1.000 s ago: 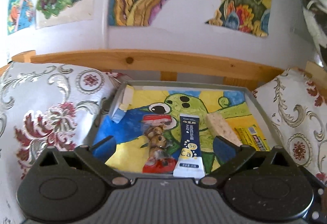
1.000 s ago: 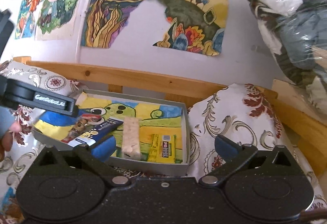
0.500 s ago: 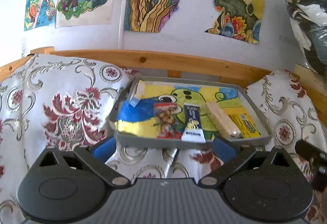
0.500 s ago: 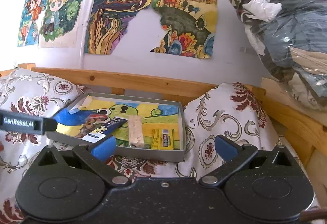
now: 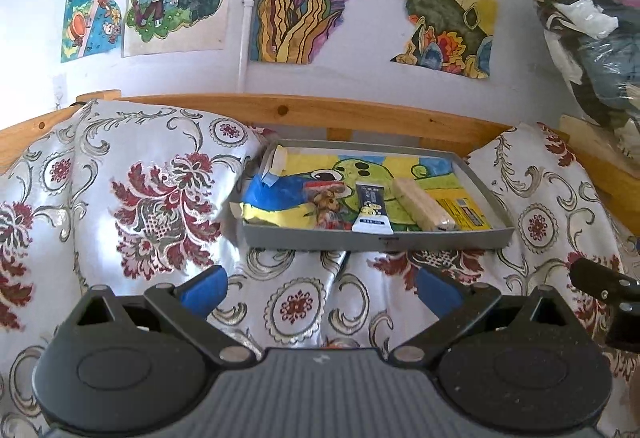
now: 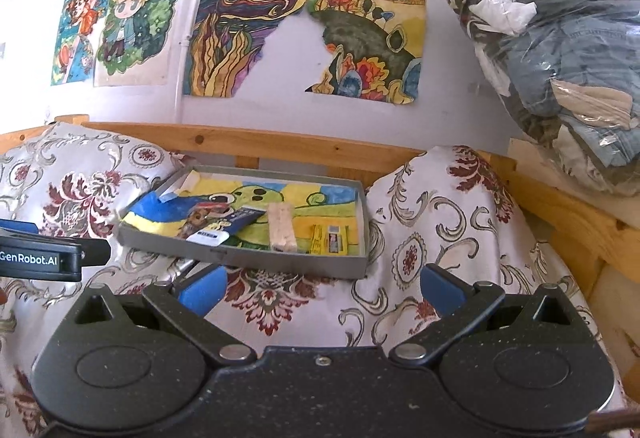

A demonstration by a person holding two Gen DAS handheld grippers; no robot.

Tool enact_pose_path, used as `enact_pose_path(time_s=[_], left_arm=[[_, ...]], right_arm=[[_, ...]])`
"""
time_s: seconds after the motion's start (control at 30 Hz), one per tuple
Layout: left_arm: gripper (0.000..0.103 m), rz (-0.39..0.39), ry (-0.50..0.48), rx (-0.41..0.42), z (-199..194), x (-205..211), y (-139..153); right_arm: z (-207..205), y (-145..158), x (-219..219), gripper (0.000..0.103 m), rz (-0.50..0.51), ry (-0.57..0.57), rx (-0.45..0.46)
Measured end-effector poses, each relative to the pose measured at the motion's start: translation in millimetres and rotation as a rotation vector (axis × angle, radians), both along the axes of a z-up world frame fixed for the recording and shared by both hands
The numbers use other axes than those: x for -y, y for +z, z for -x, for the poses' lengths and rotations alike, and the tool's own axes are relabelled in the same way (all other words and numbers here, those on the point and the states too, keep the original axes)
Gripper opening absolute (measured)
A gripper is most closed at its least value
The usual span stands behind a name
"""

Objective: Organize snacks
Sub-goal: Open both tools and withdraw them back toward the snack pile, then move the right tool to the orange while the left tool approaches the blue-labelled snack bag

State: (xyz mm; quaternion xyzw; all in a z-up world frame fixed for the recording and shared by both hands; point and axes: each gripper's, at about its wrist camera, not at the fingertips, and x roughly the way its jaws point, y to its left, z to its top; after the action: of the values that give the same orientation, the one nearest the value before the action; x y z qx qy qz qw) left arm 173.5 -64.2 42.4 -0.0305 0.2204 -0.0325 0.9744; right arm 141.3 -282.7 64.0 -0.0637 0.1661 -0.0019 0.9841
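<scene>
A grey tray (image 5: 376, 239) (image 6: 248, 257) lined with a cartoon drawing rests on the patterned cloth. Side by side in it lie a red-brown snack packet (image 5: 326, 204) (image 6: 198, 216), a dark blue sachet (image 5: 372, 207) (image 6: 226, 228), a pale wafer bar (image 5: 424, 204) (image 6: 282, 228) and a yellow packet (image 5: 466, 214) (image 6: 330, 238). A small white and blue item (image 5: 276, 162) (image 6: 180, 187) sits in the tray's far left corner. My left gripper (image 5: 320, 288) is open and empty, short of the tray's near wall. My right gripper (image 6: 320, 288) is also open and empty, near the tray's front right.
Floral silver-and-red cloth (image 5: 132, 198) covers cushions on both sides of the tray. A wooden rail (image 5: 320, 114) runs behind, under a wall of colourful drawings (image 6: 244, 22). A plastic-wrapped bundle of clothes (image 6: 560, 38) sits on the right. The left gripper's side (image 6: 40, 258) shows in the right view.
Both grippers have drawn back from the tray and risen; the tray looks smaller and farther. The snacks have not moved. Both jaws stayed open.
</scene>
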Motion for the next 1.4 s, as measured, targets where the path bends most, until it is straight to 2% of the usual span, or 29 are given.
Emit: enact_pose_path(time_s=[0.33,0.6,1.1,1.4], left_arm=[[0.103,0.001,0.004,-0.011,32,-11,-13],[0.103,-0.001,0.008,-0.053,49,-26,-31],[0.103,-0.026,0.005,-0.165,55,-40,-68],[0.102,-0.041,0.015,-0.186,50,-48,-80]], right_arm=[[33,-14,-8,0.102,0.013,0.026,-0.029],[53,-40,-14,0.102,0.002,0.028,-0.102],[58,-75,-34,0.102,-0.002,0.067,-0.233],[49,-87,-48,0.102,0.013,0.093,-0.278]])
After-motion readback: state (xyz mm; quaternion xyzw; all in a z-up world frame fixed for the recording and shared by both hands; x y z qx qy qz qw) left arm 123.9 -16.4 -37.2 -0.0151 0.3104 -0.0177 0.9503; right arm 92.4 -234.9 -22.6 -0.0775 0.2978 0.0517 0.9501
